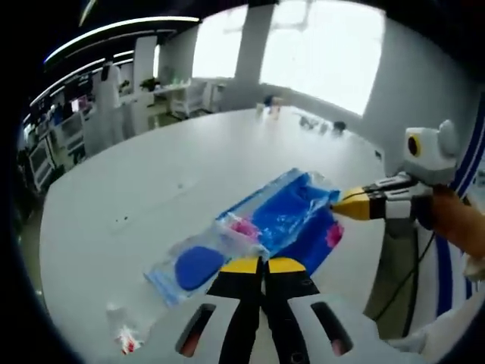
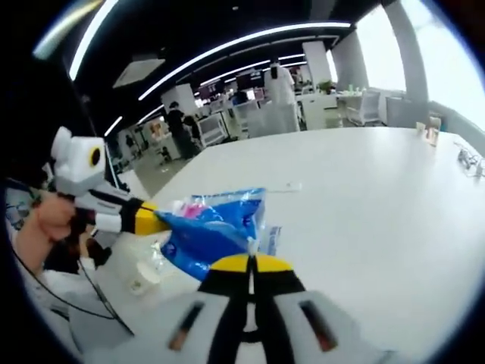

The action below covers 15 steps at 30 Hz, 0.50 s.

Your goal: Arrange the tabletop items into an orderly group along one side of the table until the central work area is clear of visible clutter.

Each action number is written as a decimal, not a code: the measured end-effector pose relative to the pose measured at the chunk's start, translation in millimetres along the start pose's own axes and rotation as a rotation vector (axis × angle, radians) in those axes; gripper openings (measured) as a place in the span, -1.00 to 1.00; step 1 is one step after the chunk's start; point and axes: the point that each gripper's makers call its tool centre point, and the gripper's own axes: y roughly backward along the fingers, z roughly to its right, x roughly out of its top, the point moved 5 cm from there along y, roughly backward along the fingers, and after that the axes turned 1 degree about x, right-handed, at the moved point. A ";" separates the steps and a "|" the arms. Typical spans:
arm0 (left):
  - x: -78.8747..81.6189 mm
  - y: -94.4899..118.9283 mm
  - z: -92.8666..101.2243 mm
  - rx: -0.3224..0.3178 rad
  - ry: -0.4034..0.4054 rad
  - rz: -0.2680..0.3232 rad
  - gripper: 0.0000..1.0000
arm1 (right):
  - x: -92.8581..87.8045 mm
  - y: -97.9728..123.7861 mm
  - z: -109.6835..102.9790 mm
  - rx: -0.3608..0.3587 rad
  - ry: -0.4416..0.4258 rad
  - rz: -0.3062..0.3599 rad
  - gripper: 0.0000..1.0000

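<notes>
Between both tongs, crinkled blue plastic packet [image 1: 282,220]

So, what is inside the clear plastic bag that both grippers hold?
Inside the clear plastic bag I see blue items and small pink parts. Creases and glare on the plastic hide what they are.

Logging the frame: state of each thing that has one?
left tongs: shut on blue plastic bag
right tongs: shut on the bag's other end
blue plastic bag: held up off the white table between both tongs
small wrapper: lying on the table
</notes>
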 end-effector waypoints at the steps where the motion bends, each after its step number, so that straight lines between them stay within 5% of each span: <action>1: 1.8 -1.6 0.9 -0.002 -0.002 0.003 -1.00 | 0.7 0.2 1.2 -0.001 0.000 0.001 -1.00; 15: 32.9 -41.3 6.8 -0.039 -0.015 0.035 -1.00 | 26.0 -1.7 42.9 -0.049 0.028 0.022 -1.00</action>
